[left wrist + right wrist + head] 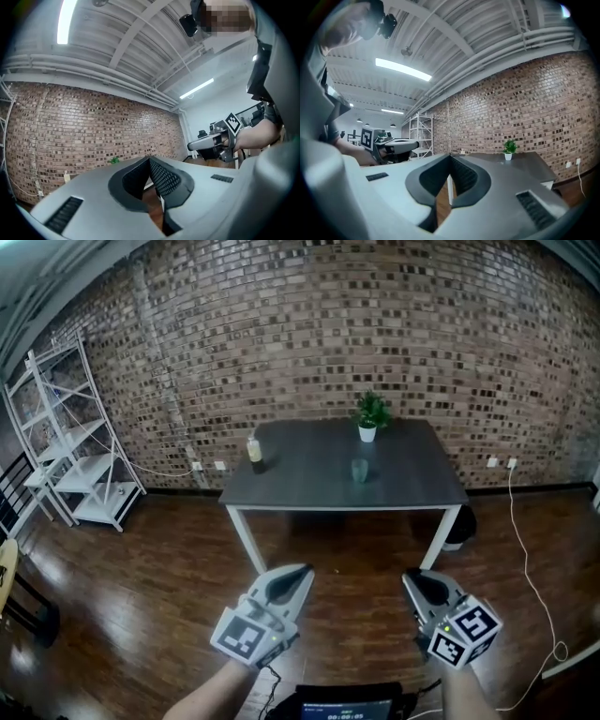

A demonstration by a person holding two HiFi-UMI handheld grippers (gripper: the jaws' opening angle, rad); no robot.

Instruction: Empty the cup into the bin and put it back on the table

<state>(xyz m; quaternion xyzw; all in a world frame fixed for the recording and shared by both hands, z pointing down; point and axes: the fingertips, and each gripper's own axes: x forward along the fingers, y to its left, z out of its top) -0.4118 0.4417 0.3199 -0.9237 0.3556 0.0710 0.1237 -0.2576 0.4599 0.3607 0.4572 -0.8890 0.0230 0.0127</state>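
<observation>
Left tongs (302,570) low in front, tips together, nothing between them. Right tongs (411,577) beside them, also closed and empty. Both well short of the surface (291,486), over the wood floor (141,596). Far left: white shelf rack (75,442) against the brick wall (309,324). On the surface, left side: bottle (254,449). Centre: cup (360,470), upright, contents can't be made out. Behind it, near the back edge: potted plant (369,416). Under the right front corner, by the leg: dark rounded shape, probably the bin (459,527). Far right: white cable (531,577) on the floor.
</observation>
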